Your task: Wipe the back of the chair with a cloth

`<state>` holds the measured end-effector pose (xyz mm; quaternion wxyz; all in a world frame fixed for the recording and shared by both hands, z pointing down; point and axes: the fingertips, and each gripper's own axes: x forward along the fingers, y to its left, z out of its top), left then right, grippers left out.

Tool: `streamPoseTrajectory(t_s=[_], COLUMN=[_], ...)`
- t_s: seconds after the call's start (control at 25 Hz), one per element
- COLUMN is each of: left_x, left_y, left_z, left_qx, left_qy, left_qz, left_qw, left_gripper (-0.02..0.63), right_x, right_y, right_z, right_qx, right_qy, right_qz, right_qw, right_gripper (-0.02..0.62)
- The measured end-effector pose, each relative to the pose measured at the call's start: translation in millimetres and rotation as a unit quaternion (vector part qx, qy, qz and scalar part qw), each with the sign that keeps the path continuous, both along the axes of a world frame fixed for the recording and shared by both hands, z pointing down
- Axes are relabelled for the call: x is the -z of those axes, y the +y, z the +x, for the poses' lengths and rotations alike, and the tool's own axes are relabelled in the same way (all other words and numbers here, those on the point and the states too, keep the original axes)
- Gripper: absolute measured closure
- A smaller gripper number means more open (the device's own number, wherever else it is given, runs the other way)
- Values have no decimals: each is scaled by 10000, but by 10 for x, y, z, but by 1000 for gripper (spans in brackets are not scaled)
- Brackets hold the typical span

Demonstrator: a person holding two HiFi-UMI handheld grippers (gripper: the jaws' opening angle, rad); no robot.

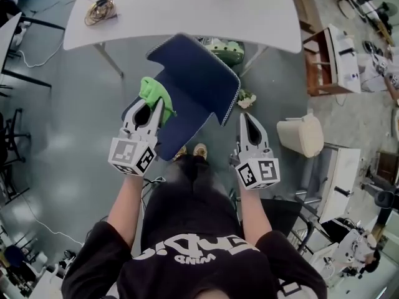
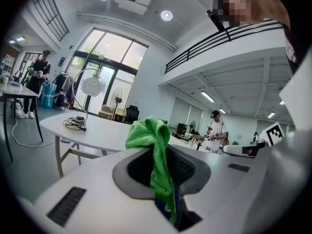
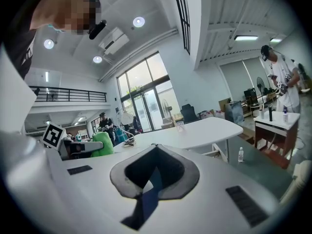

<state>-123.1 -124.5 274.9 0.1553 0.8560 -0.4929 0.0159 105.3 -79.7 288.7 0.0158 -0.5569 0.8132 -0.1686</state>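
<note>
Entry one, left claw: we logged it clamped on the green cloth, pressed at the left edge of the blue chair back, likely ready to wipe.

Entry two, right claw: closed on a blue strip, seemingly the back's right edge, probably steadying it.

Seat and legs lay hidden beneath. We could not confirm the right grip from overhead.

Bright green cloth, navy chair back, white table, grey floor

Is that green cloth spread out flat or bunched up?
Bunched up: the green cloth is crumpled into a wad, pinched between the left gripper's jaws.
</note>
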Motion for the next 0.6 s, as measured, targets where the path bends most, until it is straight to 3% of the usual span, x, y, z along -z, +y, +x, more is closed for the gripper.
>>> streamPoseTrajectory(t_s=[0.6], left_x=[-1066], left_y=[-1163], left_z=[-339], left_qx=[220], left_qy=[-188], left_qz=[19], left_qw=[9996], left_gripper=[548], right_x=[-763], right_y=[-213], right_z=[-200], right_qx=[123], right_qy=[-18], right_qz=[-379], right_qw=[9992], right_gripper=[598])
